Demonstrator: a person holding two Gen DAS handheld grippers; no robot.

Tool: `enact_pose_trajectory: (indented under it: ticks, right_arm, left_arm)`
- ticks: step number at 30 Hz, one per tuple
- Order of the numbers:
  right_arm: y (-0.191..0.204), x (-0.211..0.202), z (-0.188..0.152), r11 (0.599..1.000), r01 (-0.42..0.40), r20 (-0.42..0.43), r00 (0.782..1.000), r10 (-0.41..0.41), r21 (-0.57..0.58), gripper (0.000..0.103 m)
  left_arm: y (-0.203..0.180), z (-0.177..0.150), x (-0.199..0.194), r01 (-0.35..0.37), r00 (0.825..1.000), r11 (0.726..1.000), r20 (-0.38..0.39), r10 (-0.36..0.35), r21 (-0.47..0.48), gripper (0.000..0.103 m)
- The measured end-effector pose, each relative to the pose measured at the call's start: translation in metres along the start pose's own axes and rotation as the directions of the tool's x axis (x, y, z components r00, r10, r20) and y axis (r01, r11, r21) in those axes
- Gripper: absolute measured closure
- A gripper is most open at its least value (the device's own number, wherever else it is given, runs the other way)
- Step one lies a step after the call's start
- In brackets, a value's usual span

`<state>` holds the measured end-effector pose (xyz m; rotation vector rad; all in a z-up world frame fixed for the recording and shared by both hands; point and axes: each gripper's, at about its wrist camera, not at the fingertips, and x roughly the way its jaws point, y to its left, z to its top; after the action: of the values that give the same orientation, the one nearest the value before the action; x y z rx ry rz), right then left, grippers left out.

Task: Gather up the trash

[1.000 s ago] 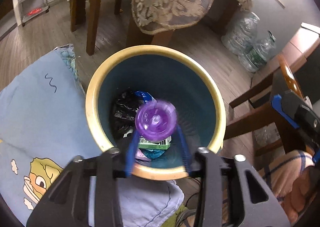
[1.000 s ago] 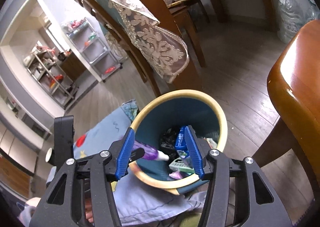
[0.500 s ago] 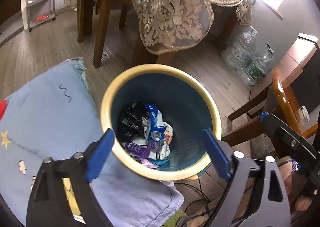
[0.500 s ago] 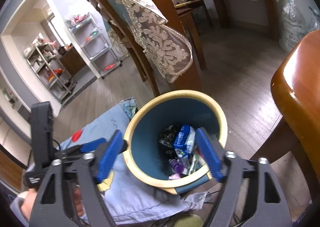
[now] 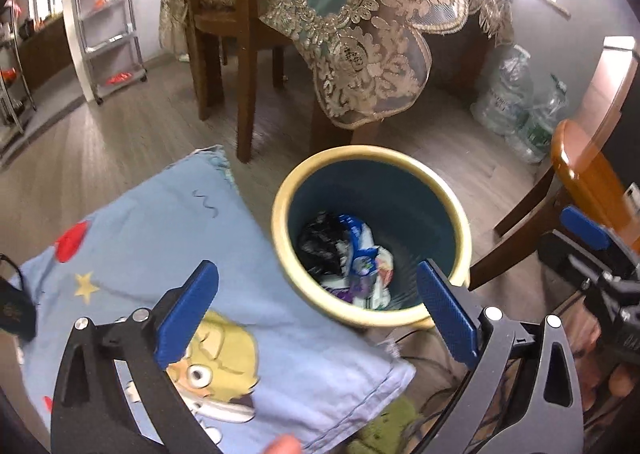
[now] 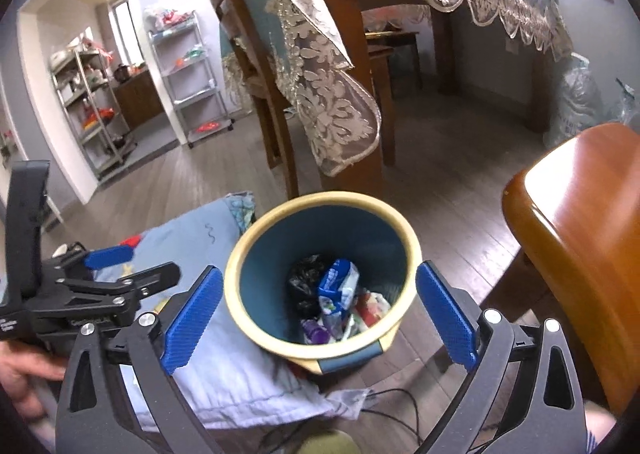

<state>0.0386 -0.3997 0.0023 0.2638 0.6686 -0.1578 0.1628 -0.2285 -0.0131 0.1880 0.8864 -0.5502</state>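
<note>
A yellow-rimmed blue bin point(image 5: 372, 152) point(image 6: 332, 198) stands on the wooden floor. Inside it lie a black bag point(image 6: 304, 286), a blue-and-white packet point(image 5: 360, 242) point(image 6: 338, 284) and a small purple bottle point(image 5: 352, 292) point(image 6: 316, 330). My left gripper point(image 5: 316, 282) hangs above the bin's near left side. Its jaws are opening wide with nothing between them. My right gripper point(image 6: 320, 278) is over the bin's near rim, its jaws also opening and holding nothing. Each gripper shows at the edge of the other's view.
A light-blue cartoon cushion point(image 5: 160, 234) lies left of the bin. A wooden chair point(image 6: 580, 234) is close on the right. Behind the bin are a table with a lace cloth point(image 5: 360, 34), another chair, water bottles point(image 5: 516, 102) and a shelf cart point(image 5: 108, 22). A cable point(image 6: 392, 398) runs along the floor.
The purple bottle, between my left jaws over the bin a second ago, has dropped in among the trash. Both grippers have opened wide and drawn back from the bin, the left rising.
</note>
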Motion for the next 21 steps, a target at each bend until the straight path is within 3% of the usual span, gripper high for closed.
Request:
enact_pose_trajectory:
  ticks: [3, 12, 21]
  right_arm:
    - [0.003, -0.008, -0.006, 1.0, 0.011, 0.004, 1.0, -0.011, -0.017, 0.006]
    - [0.007, -0.026, -0.026, 0.999, 0.015, -0.011, 1.0, -0.015, -0.052, 0.006]
    - [0.008, -0.03, -0.03, 0.998, 0.016, -0.001, 1.0, -0.016, -0.057, 0.005]
  left_arm:
    - [-0.003, -0.008, -0.013, -0.047, 0.999, 0.999, 0.027, 0.046, 0.027, 0.006]
    - [0.005, -0.03, -0.052, -0.06, 0.992, 0.998, 0.109, 0.062, -0.025, 0.006]
    - [-0.004, -0.038, -0.057, -0.041, 0.988, 0.999, 0.148, 0.039, 0.008, 0.006]
